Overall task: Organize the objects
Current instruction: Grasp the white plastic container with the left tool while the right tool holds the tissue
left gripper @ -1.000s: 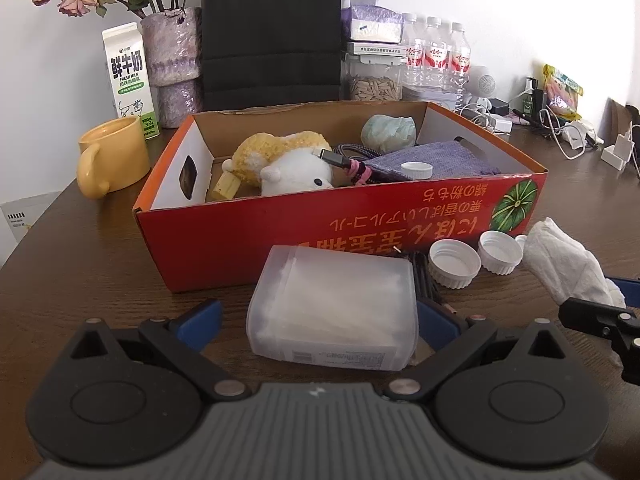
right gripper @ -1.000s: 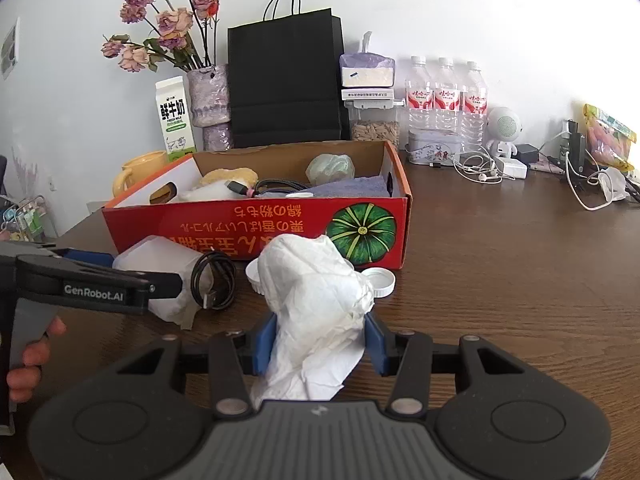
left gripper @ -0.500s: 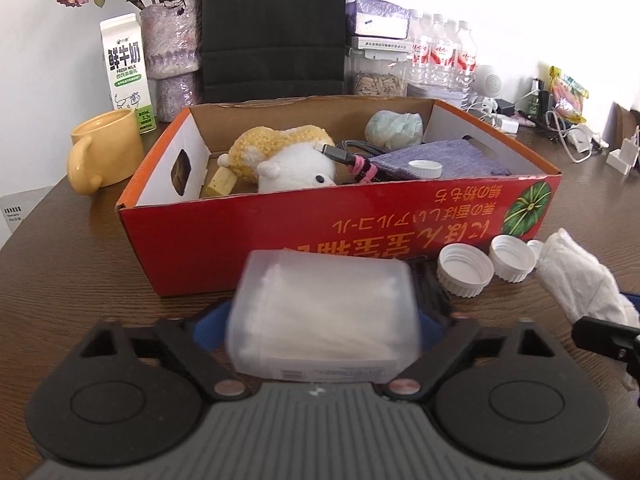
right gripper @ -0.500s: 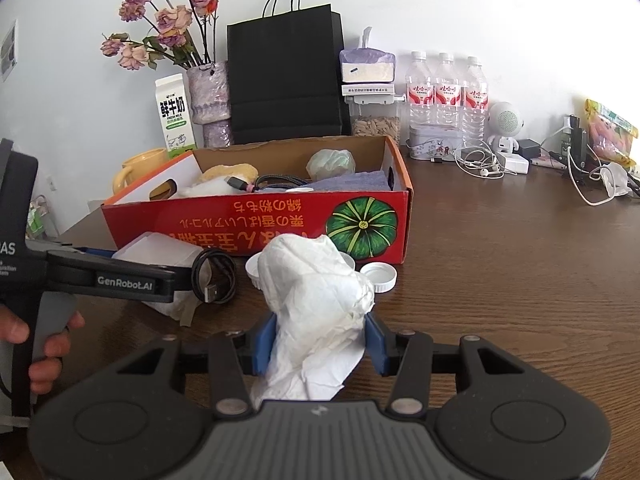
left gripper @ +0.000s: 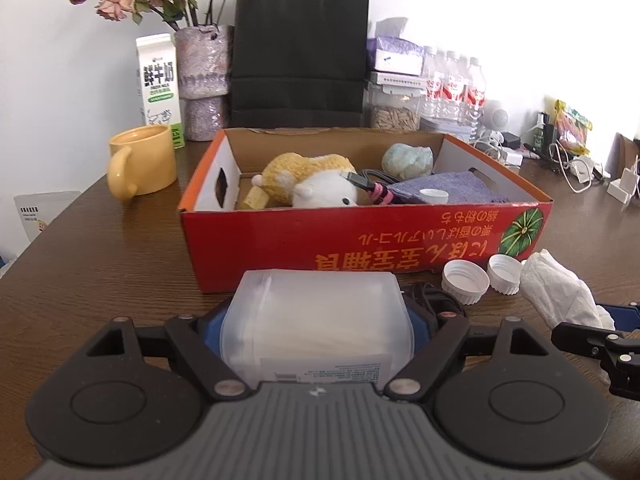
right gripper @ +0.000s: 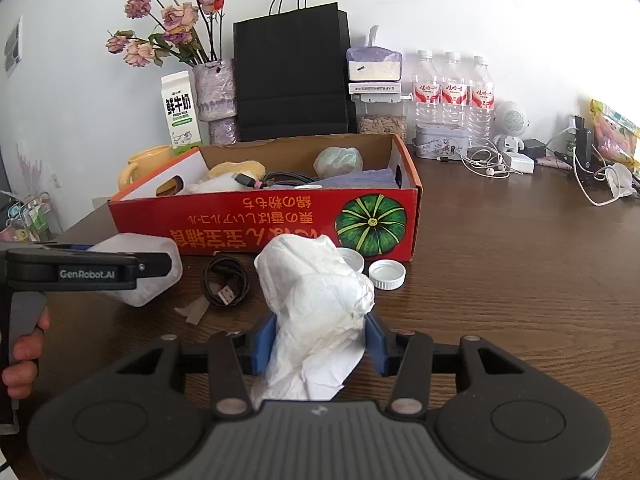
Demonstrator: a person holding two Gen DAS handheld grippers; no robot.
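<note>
Since the earlier frame, left gripper (left gripper: 318,322) has clamped and lifted the plastic box (left gripper: 318,320) toward the red carton (left gripper: 360,236) for stowing; right gripper (right gripper: 318,344) grips tissue (right gripper: 316,300).

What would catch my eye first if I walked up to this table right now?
Probably the bright red cardboard box in the middle of the table, with a plush toy and a purple cloth lying inside. In front of it, the left tool grips a clear plastic box, and the right tool clamps a crumpled white tissue.
</note>
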